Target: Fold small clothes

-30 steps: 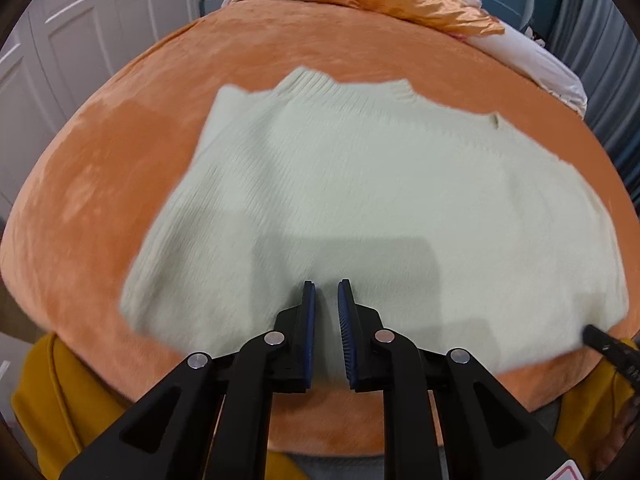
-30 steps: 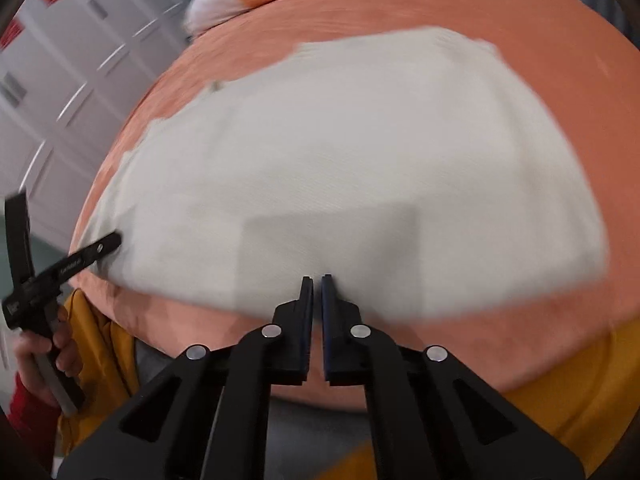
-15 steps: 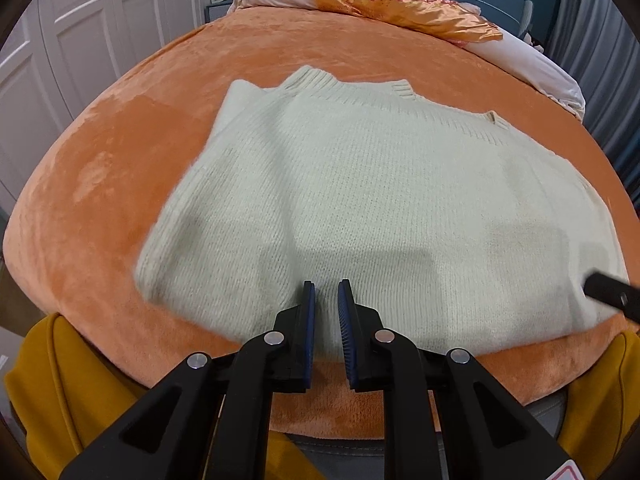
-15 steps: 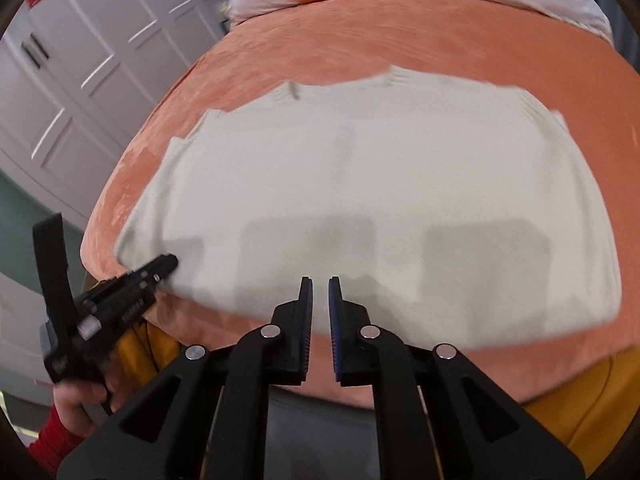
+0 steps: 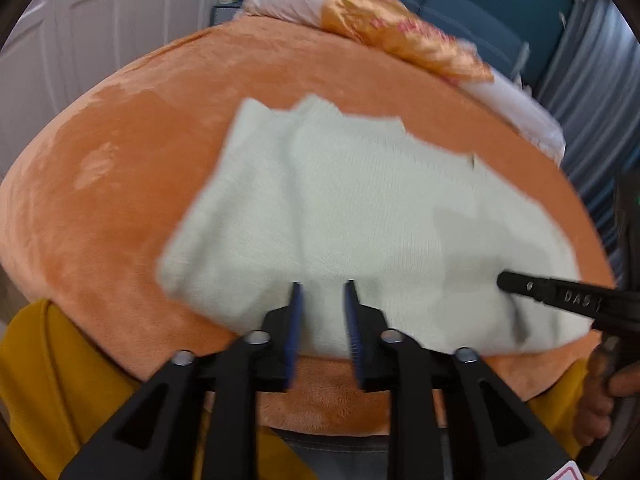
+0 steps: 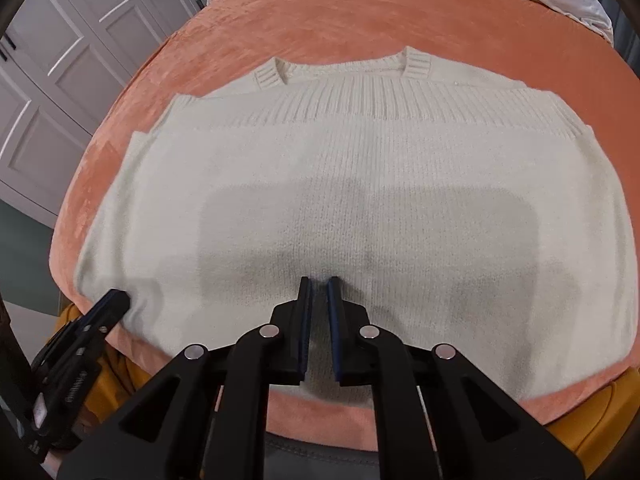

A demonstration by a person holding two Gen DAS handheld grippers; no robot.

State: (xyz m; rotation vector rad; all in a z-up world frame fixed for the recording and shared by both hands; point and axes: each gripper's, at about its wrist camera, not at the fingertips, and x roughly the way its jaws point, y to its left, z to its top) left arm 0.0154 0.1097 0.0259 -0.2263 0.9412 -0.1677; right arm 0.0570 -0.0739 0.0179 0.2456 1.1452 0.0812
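Left tool (image 5: 322,286) opening and right tool (image 6: 318,280) nearly closed, both empty, so grab the sweater (image 6: 340,184) hem at 2 corners.

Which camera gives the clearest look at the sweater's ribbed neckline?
The right wrist view: the sweater lies sharp there, and its ribbed neckline shows knit detail along the far edge. The left wrist view is motion-blurred; the neckline is only a pale jagged edge, no ribbing readable.

Raised letters reading roughly "DAS" stand on the black finger of the right hand-held gripper (image 5: 560,294), over the near right part of the pale knitted sweater (image 5: 360,208); blur hides any further letters. Nothing else is legible.
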